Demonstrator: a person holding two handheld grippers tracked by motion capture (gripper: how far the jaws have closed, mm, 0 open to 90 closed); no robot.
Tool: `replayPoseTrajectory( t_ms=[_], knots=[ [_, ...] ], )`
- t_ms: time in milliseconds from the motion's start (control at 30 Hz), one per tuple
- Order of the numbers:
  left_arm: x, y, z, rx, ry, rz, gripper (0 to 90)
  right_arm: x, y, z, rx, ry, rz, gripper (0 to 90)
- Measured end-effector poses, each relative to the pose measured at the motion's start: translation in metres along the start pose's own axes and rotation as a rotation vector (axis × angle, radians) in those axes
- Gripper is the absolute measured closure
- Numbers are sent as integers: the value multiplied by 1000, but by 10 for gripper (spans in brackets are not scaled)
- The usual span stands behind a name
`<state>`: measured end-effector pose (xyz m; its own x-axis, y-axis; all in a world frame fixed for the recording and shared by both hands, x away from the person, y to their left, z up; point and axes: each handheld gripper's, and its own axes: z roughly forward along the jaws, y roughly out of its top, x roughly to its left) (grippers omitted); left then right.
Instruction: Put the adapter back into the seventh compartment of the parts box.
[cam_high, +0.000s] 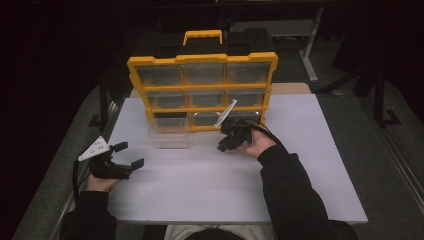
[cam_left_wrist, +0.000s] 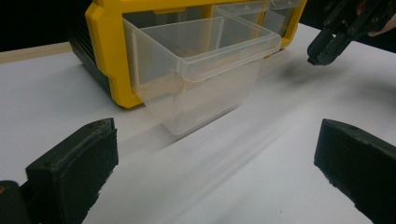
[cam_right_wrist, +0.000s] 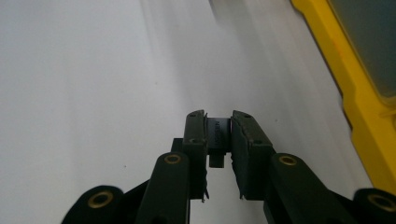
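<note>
Right gripper (cam_right_wrist: 219, 133): clamped on small dark block (cam_right_wrist: 218, 135).
Left gripper (cam_left_wrist: 210, 163): jaws wide, empty.
Clear drawer (cam_left_wrist: 205, 60): pulled out, directly ahead of the left gripper; right gripper near, off to its side.

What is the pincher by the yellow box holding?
The right gripper pinches a small dark block by its two sides, at the jaw tips. What the block is cannot be told.

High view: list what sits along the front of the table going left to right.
left gripper → pulled-out clear drawer → right gripper, jaws shut on a small dark part, in front of the yellow organizer.
</note>
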<state>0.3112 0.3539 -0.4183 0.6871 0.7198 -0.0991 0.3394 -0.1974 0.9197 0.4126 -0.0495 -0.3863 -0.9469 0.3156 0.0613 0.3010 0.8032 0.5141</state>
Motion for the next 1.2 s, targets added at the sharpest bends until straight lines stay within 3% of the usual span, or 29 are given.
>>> replayPoseTrajectory(
  t_ms=[500, 1200],
  knots=[
    [0, 0, 0, -1, -2, -1, 0, 2, 18, -19, -44, -14, -22, 751],
    [0, 0, 0, 0, -3, 0, 0, 3, 37, -41, -58, -29, -56, 750]
  ],
)
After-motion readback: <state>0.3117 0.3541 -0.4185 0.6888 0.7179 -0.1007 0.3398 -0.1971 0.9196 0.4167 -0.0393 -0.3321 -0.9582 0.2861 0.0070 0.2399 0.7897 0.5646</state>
